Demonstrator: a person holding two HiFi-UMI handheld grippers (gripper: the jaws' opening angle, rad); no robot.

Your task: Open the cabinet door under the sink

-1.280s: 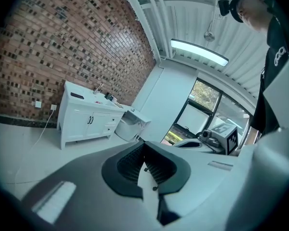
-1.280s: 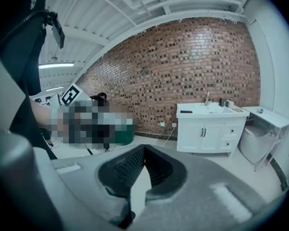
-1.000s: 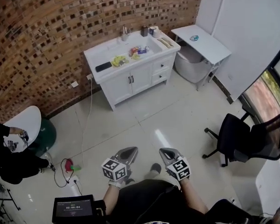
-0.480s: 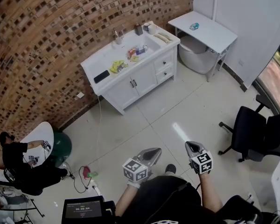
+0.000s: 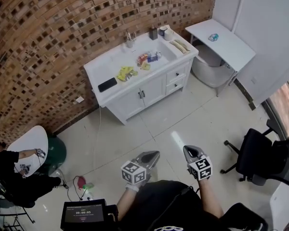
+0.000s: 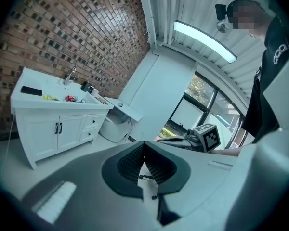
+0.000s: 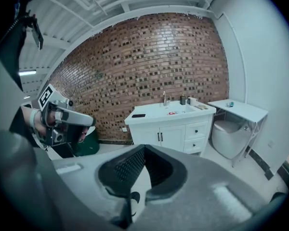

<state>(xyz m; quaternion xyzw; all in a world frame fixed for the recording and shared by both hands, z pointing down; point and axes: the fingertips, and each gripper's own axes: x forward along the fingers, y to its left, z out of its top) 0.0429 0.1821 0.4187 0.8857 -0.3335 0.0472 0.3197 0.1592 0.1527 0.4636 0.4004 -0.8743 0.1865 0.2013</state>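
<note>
A white vanity cabinet (image 5: 113, 70) is standing against the brick wall (image 5: 48, 37), well apart from the person, its twin doors (image 5: 130, 102) under the sink (image 5: 164, 53) sitting shut. The stiff, light panels are probably hanging on side hinges, with the slim dark handles (image 5: 142, 94) at the centre seam offering the surest hold. Left gripper (image 5: 153, 155) and right gripper (image 5: 188, 150) are hovering over the floor, jaws together, empty.

**One readable text: a timer on a screen**

In the head view, at about 7 o'clock, a small dark screen (image 5: 82, 211) shows white timer digits. They seem to read 00:00:05, but the last digit is not sure. The cubes on the left gripper (image 5: 153, 154) and the right gripper (image 5: 188, 150) carry only black-and-white square patterns, no letters.
</note>
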